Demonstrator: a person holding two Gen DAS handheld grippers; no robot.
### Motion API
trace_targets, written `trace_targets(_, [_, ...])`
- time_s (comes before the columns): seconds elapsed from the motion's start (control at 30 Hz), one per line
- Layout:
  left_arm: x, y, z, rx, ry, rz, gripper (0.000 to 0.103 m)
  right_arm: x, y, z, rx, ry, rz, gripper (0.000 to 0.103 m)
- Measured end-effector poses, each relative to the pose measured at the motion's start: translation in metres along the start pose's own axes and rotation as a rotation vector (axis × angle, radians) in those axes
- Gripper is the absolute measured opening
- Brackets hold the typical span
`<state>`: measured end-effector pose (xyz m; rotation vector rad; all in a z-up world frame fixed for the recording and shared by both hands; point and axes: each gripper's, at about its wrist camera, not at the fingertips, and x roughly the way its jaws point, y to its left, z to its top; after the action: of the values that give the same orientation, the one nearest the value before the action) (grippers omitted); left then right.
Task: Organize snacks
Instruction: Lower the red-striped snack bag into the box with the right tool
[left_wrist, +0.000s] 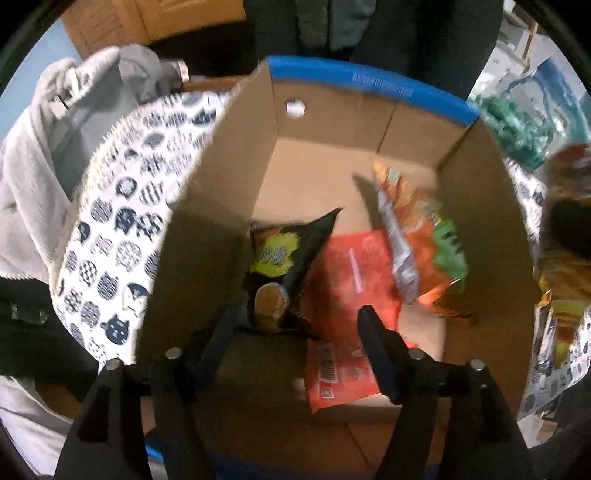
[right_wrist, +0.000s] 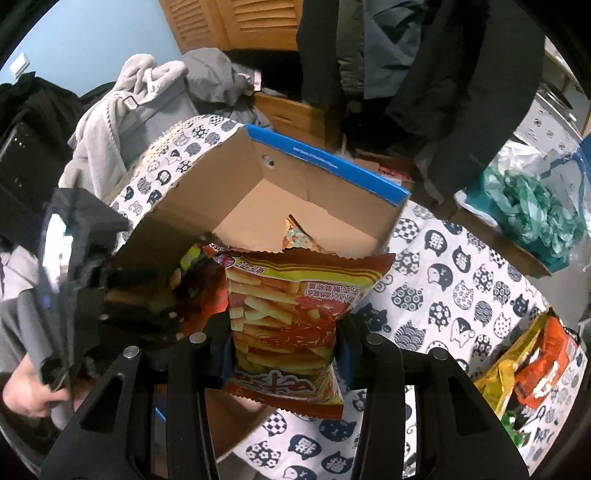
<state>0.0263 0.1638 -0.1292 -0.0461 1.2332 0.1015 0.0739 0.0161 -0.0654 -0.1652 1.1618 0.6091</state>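
Behind the right tongs (right_wrist: 284, 343), the fries bag (right_wrist: 284, 314) hides the box (right_wrist: 325, 192) floor

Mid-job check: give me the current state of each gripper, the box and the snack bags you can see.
Left gripper: open, over the box, holding nothing.
Right gripper: shut on the fries bag, held near the box.
Cardboard box: open-topped, on the cat-print cloth.
Black bag: inside the box, leaning at its left wall.
Red packet: flat on the box floor.
Orange bag: inside, against the right wall.
Loose bags: on the cloth, outside the box.
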Motion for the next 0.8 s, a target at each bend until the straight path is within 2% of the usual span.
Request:
trace_targets(0.1, [-0.023, 0.005, 0.000, -0.016, -0.068, -0.018, 0.079, 0.008, 0.005, 0.007, -0.014, 0.016, 0.010, 0.042])
trace_targets(0.23, [-0.047, 0.018, -0.005, -0.059, -0.125, -0.037, 0.079, 0.021, 0.014, 0.023, -0.046, 0.032, 0.014, 0.042])
trace_targets(0.5, [-0.055, 0.045, -0.015, -0.124, -0.148, -0.047, 0.079, 0.067, 0.038, 0.042, -0.085, 0.107, 0.035, 0.042])
trace_targets(0.67, [-0.054, 0.056, -0.017, -0.152, -0.146, -0.016, 0.079, 0.095, 0.046, 0.037, -0.081, 0.165, 0.031, 0.042])
trace_targets(0.8, [-0.056, 0.060, -0.017, -0.171, -0.147, -0.022, 0.079, 0.113, 0.051, 0.028, -0.097, 0.208, 0.009, 0.043])
